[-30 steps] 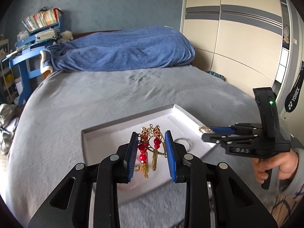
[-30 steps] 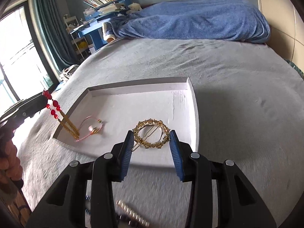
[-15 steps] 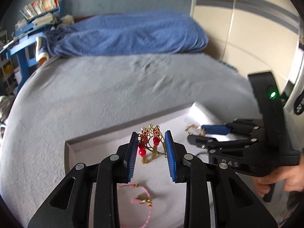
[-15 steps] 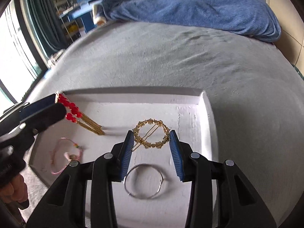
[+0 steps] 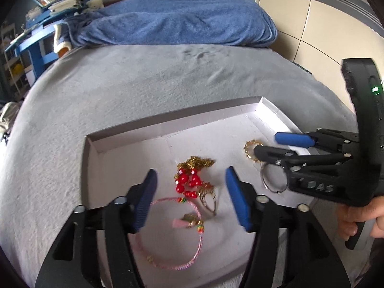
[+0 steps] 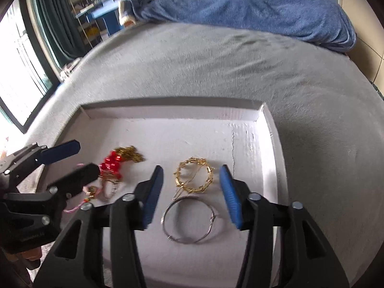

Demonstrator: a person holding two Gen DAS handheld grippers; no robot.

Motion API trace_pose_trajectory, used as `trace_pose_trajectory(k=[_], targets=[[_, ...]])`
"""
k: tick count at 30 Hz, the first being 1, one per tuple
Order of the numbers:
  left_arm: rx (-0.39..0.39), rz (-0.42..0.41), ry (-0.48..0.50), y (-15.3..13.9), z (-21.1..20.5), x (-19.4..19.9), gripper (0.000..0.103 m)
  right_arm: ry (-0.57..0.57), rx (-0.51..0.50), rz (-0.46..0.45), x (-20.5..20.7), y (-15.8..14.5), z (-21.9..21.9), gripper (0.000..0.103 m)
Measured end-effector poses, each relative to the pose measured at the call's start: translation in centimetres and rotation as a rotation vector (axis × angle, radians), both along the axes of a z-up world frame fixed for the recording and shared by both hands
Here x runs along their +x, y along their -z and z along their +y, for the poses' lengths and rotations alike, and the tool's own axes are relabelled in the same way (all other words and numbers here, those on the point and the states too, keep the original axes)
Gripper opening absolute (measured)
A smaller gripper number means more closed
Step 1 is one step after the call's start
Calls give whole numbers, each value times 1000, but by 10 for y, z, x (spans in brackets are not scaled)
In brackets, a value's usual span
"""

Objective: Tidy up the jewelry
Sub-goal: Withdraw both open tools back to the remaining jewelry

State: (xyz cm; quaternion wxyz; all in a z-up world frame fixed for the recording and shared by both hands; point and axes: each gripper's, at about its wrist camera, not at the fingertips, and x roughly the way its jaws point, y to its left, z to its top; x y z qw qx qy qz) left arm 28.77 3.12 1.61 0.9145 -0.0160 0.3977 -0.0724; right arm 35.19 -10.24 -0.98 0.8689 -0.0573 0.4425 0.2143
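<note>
A white tray (image 5: 168, 124) (image 6: 168, 103) lies on the grey bed. In it a red-beaded gold hair ornament (image 5: 189, 182) (image 6: 111, 164) lies flat between the spread fingers of my left gripper (image 5: 190, 171) (image 6: 86, 157). Those jaws are opening and their pads stand clear of it. A pink cord bracelet (image 5: 200, 242) lies just nearer. My right gripper (image 6: 191, 168) (image 5: 267, 144) hangs over a gold wreath clip (image 6: 211, 175) (image 5: 249, 147) that rests on the tray. Its jaws are opening too, and neither pad touches the clip. A silver ring (image 6: 165, 218) (image 5: 264, 182) lies below the clip.
A blue blanket (image 5: 177, 21) is heaped at the bed's far end. Blue shelving (image 5: 38, 43) stands at the far left, a window and curtain (image 6: 36, 48) to the left, a wardrobe (image 5: 324, 31) at the right. A hand (image 5: 360, 216) grips the right tool's handle.
Both grippers sank over the tray and their jaws widened. The left let go of the red ornament and the right let go of the gold clip; both pieces now lie on the tray.
</note>
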Motion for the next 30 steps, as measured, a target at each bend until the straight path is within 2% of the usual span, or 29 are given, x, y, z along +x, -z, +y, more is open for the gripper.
trace_pose_trajectory(k=[1,3,14,22,30], targets=[[-4,-7,1,-2,1,-4,67,-2,18,-19,-8,-5,-3,53],[-6,-21,-3,-6,3,-16,76,-3,29,-40,-20,-11,-6,56],[0,-130,-45,-26,14,-97,88,-4,69,-144,-116,-28,-47,72],[-12,-102,-75,-7,24,-157,89,36,106,-140,-173,-16,-85,80],[-6,-77,-89,20,24,-199,89,83,114,-123,-199,-3,-112,81]])
